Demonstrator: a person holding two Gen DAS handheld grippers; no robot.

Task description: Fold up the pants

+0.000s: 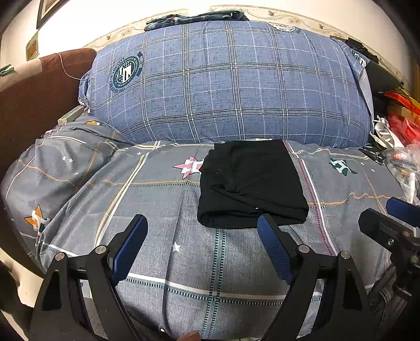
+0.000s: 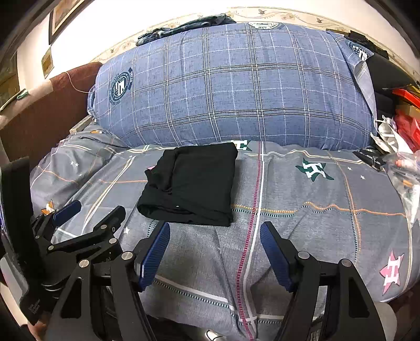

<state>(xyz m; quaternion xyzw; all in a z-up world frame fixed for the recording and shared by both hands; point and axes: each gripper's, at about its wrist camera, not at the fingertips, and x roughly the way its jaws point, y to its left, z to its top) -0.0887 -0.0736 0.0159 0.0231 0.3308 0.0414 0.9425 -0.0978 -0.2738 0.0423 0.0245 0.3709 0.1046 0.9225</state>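
Black soft-fabric pants (image 1: 252, 183), folded into a compact squarish bundle, lie on the grey star-print quilt (image 1: 183, 262) that covers the bed, toward its far side, just in front of the big blue plaid bedding roll (image 1: 231, 84).

Fold looks finished or nearly so. Layers stacked; rounded fold edge on the near side; a loose lip of cloth along the bundle's left side.

Left claw (image 1: 203, 242): fingers spread wide, nothing between them, hovering just short of the bundle's near edge. Right claw (image 2: 214, 245): also spread, empty, near the bundle's near-right corner, not touching.

Judgement on step in hand: final tidy and let go. To do it well, press the top flat with the finger pads, not by pinching; tuck the left lip under; draw both claws straight back and low so no layer lifts or drags.

Orientation: bundle slightly longer front-to-back than across. Long axis runs from the claws toward the bedding roll, skewed a little to the left at the near end. Which end holds the waistband, cannot tell.

Beyond: dark clothing (image 1: 194, 18) heaped on top of the roll; red clutter (image 1: 401, 118) at far right.
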